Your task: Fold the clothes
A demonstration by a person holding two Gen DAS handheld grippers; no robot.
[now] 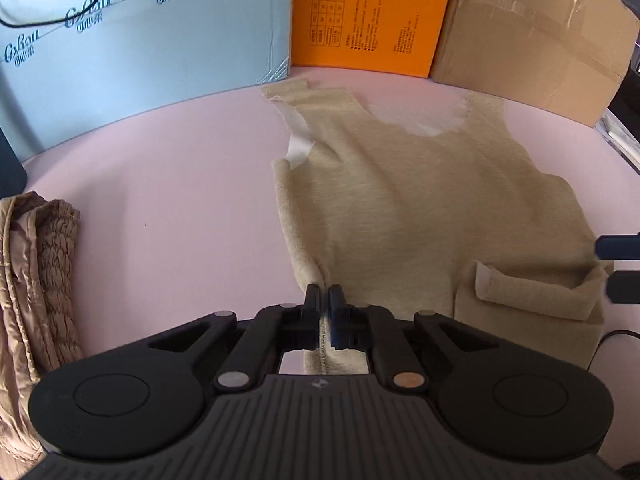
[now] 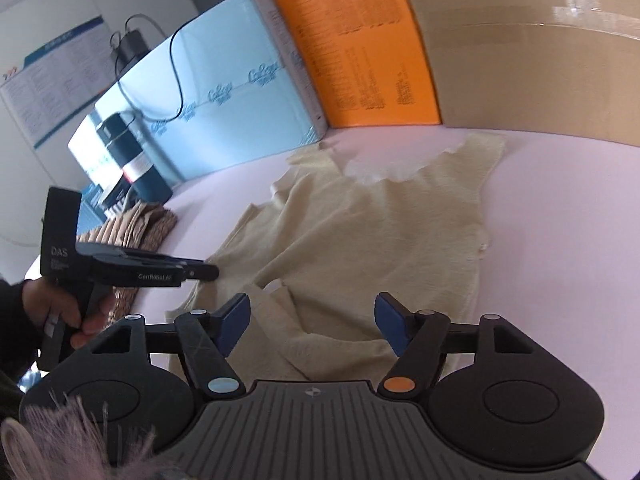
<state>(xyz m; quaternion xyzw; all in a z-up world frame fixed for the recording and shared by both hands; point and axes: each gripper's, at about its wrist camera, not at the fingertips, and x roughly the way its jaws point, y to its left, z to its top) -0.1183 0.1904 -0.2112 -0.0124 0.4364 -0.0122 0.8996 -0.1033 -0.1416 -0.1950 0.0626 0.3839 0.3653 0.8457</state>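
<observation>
A beige sleeveless knit top (image 1: 420,208) lies flat on the pink table (image 1: 180,200), neck toward the boxes, its near right hem corner folded back. My left gripper (image 1: 324,294) is shut on the top's near left hem edge; it also shows from the side in the right wrist view (image 2: 208,272). My right gripper (image 2: 312,320) is open, its blue pads (image 2: 236,320) apart above the top's (image 2: 380,240) folded hem corner, holding nothing. Its fingertips (image 1: 618,246) enter the left wrist view at the right edge.
A folded brown quilted garment (image 1: 36,280) lies at the table's left edge. A light blue box (image 1: 140,60), an orange box (image 1: 368,12) and a cardboard box (image 1: 532,40) wall the far side. A dark cylinder (image 2: 128,156) stands at the left.
</observation>
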